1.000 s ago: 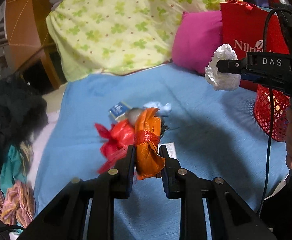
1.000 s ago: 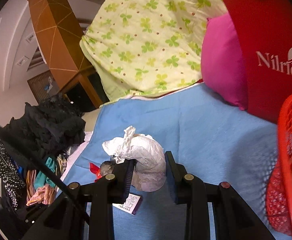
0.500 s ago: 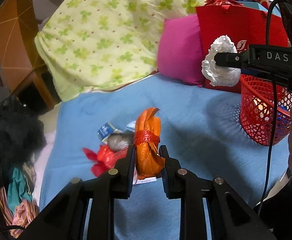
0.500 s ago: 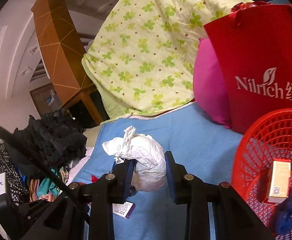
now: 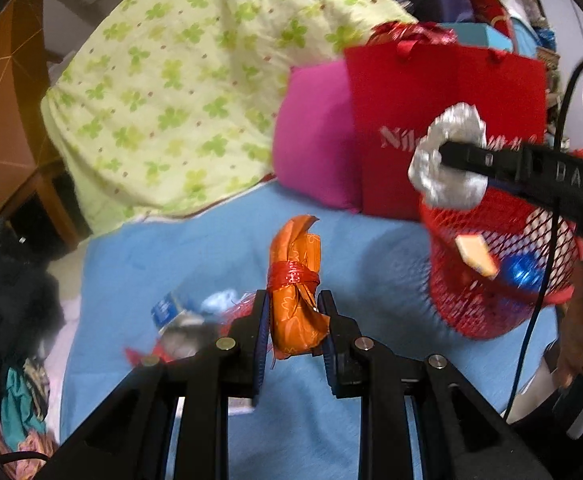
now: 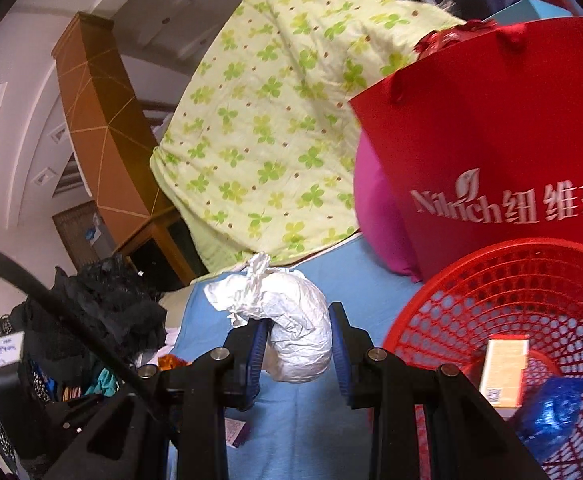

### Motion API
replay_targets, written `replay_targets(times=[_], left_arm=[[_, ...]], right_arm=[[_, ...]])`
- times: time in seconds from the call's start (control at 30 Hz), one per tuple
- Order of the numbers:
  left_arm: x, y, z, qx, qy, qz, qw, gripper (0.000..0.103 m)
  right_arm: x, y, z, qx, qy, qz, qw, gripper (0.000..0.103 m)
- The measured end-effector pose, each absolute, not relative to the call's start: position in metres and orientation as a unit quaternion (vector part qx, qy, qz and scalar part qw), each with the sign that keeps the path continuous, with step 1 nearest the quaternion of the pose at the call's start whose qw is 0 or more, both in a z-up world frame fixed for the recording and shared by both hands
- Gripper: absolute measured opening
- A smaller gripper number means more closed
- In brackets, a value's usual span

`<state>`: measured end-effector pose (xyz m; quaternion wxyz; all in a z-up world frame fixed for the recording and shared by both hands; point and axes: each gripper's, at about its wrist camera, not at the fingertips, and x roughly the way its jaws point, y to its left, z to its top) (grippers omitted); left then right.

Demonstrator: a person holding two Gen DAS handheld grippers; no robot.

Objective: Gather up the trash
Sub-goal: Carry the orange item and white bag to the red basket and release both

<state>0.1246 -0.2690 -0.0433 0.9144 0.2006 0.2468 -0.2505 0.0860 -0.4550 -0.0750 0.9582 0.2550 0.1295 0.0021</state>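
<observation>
Grip status first: I am holding the left gripper (image 5: 293, 320) closed on an orange wrapper bundle (image 5: 296, 292), which is tied round its middle with a red ribbon and is standing nearly upright between the two pads, clear of the blue bedsheet (image 5: 219, 240) below it. I am holding the right gripper (image 6: 299, 340) clamped on a crumpled white paper wad (image 6: 291, 328), whose twisted end is sticking up and to the left of the pads; in the left wrist view the same wad (image 5: 447, 160) is showing at the tip of the right gripper (image 5: 451, 156), just above the rim of the red mesh basket (image 5: 471, 308). Beside the left pad, more litter is lying on the sheet: a small blue packet (image 5: 169, 306), a grey blurred lump (image 5: 187, 330) and red scraps. The basket (image 6: 503, 288) is sitting just right of the right gripper and is already containing a tan carton (image 6: 505, 368) and a blue foil wrapper (image 6: 551, 412). Behind it, a red paper bag (image 6: 491, 128) is leaning against a pink pillow (image 6: 375, 216), and a clover-print quilt (image 6: 275, 112) is lying heaped farther back. Dark clothes (image 6: 107, 312) are piling up at the left edge of the bed.
</observation>
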Motion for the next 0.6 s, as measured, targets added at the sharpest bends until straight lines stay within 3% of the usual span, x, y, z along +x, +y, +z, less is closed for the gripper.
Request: replay_targets(times=[0.23, 0.6], left_arm=[[0.116, -0.287, -0.021, 0.157, 0.214, -0.325, 0.908, 0.025], [0.110, -0.329, -0.014, 0.137, 0.227, -0.387, 0.883, 0.025]], right_arm=[[0.063, -0.488, -0.076, 0.275, 0.112, -0.026, 0.954, 0.032], [0.030, -0.534, -0.076, 0.313, 0.085, -0.069, 0.944, 0.032]])
